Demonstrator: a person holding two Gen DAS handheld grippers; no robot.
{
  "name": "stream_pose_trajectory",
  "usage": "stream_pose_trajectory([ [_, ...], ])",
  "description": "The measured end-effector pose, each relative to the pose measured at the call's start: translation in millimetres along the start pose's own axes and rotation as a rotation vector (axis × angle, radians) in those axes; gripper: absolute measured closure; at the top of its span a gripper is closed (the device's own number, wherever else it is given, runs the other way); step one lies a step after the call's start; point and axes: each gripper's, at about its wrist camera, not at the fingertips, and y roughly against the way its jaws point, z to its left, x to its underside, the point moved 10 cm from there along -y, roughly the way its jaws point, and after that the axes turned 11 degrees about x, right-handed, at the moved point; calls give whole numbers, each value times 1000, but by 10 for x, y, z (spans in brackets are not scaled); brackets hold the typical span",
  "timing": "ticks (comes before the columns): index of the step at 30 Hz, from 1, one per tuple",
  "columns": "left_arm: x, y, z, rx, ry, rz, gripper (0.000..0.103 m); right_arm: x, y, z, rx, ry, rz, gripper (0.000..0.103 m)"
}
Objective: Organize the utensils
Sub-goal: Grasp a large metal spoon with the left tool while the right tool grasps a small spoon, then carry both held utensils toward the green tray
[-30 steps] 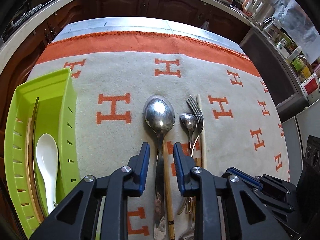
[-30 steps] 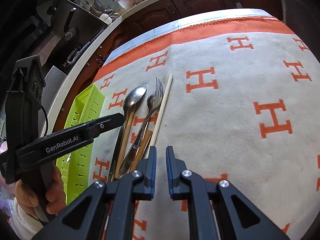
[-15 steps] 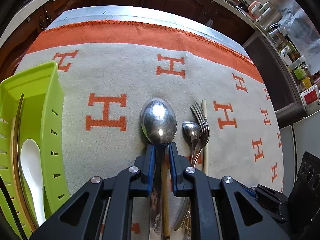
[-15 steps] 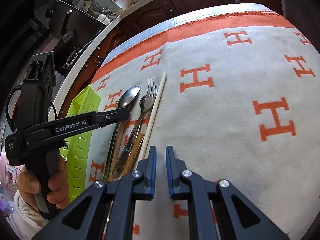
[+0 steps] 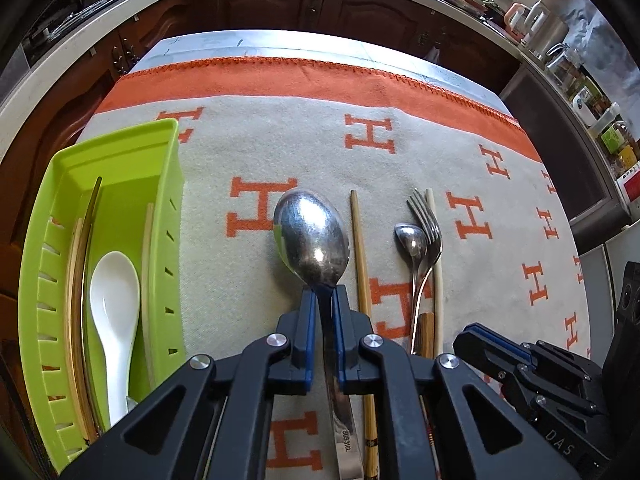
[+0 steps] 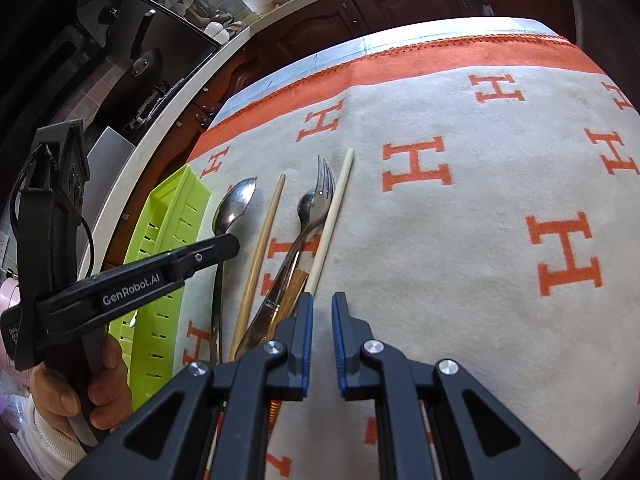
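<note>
The left gripper (image 5: 324,300) has just been closing and now pinches the neck of the large steel spoon (image 5: 311,240), which lies a little to the right of the green tray (image 5: 170,216). The right gripper (image 6: 319,308) hangs nearly shut with nothing between its pads, beyond the brown chopstick (image 5: 360,264), small spoon, fork (image 5: 426,224) and pale chopstick. The pick-up looks under way; next the spoon wants lifting clear and carrying over the tray's wall to lie by the white spoon (image 5: 114,300).

tray (image 5: 172,168): lime green | cloth (image 5: 304,152): grey, orange H-letters (orange border) | ladle (image 5: 114,296): white
</note>
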Motion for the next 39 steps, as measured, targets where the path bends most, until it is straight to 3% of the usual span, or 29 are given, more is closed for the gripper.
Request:
stream_pose_trajectory([
  [6, 118, 32, 25, -18, -23, -3, 98, -133, -68, 139, 4, 8, 0, 93],
  [16, 165, -34, 36, 33, 8, 28, 97, -302, -307, 224, 74, -5, 30, 89],
  [24, 148, -47, 15, 62, 11, 37, 98, -385, -361, 198, 138, -40, 36, 93],
  [30, 189, 75, -65, 117, 3, 9, 99, -342, -288, 138, 46, -112, 44, 98],
  [34, 181, 199, -121, 145, 3, -18, 99, -257, -193, 250, -32, -93, 54, 100],
  [39, 185, 323, -143, 169, 14, -52, 99, -108, -114, 412, -63, -50, 58, 101],
])
